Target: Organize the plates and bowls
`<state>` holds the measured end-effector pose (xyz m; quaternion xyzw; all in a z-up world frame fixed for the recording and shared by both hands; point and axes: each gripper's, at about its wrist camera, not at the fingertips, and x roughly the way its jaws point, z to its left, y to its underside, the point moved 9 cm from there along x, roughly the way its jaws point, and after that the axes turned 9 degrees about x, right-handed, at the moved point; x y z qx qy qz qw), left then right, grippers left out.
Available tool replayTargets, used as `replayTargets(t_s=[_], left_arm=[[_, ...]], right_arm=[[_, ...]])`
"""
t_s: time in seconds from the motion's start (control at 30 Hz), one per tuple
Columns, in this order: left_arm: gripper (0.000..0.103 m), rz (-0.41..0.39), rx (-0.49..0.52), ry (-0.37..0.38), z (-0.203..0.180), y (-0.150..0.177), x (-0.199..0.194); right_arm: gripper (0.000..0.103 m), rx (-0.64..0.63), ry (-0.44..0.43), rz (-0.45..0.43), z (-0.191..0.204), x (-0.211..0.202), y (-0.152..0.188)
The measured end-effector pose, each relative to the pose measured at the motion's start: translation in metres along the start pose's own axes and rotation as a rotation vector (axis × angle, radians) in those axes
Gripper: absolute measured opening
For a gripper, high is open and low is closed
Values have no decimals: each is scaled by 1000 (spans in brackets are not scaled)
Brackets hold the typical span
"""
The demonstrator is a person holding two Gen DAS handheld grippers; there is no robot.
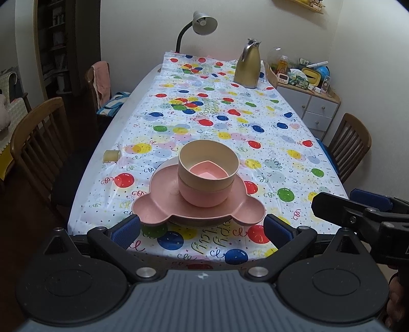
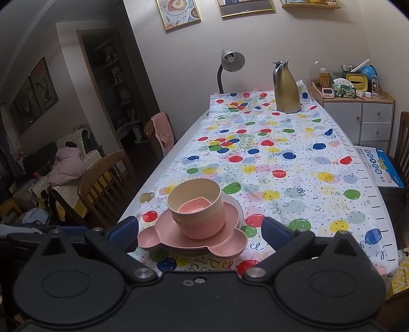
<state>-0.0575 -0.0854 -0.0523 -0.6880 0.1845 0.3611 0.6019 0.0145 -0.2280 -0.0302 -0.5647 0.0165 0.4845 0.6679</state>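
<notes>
**Operator:** Balloon-print cloth covers the long table (image 1: 294, 158), with a gold carafe (image 1: 247, 67) and a desk lamp (image 1: 202, 24) at the far end. Well nearer than the carafe, close to my edge, sits the stack: a beige bowl (image 1: 208, 163) nested in a pink bowl (image 1: 204, 194), something small and pink inside the beige one, all on a pink bear-shaped plate (image 1: 196, 212) over a darker plate I can barely see.

**Observer:** And your claws?

**Operator:** My left claw (image 1: 202, 227) has its blue pads spread wide, one either side of the bear plate's near rim, holding nothing. The right claw (image 2: 200, 231) is likewise apart and empty, just short of the same stack.

**Observer:** So where are you in the job?

**Operator:** By my reading the stacking looks nearly or fully done; no loose dish shows elsewhere. A roll of tape (image 1: 111, 155) lies left of the stack, not mine to sort. If anything remains, I'd either back both claws away cleanly or grip the bottom plates' rim from both sides, level, so the bowls don't slide.
</notes>
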Motion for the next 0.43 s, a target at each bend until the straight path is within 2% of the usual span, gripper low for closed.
replayTargets(t_s=[0.43], left_arm=[[103,18,-8,14,-3,4,3]], right_arm=[[103,3,-7,20,0,2,3]])
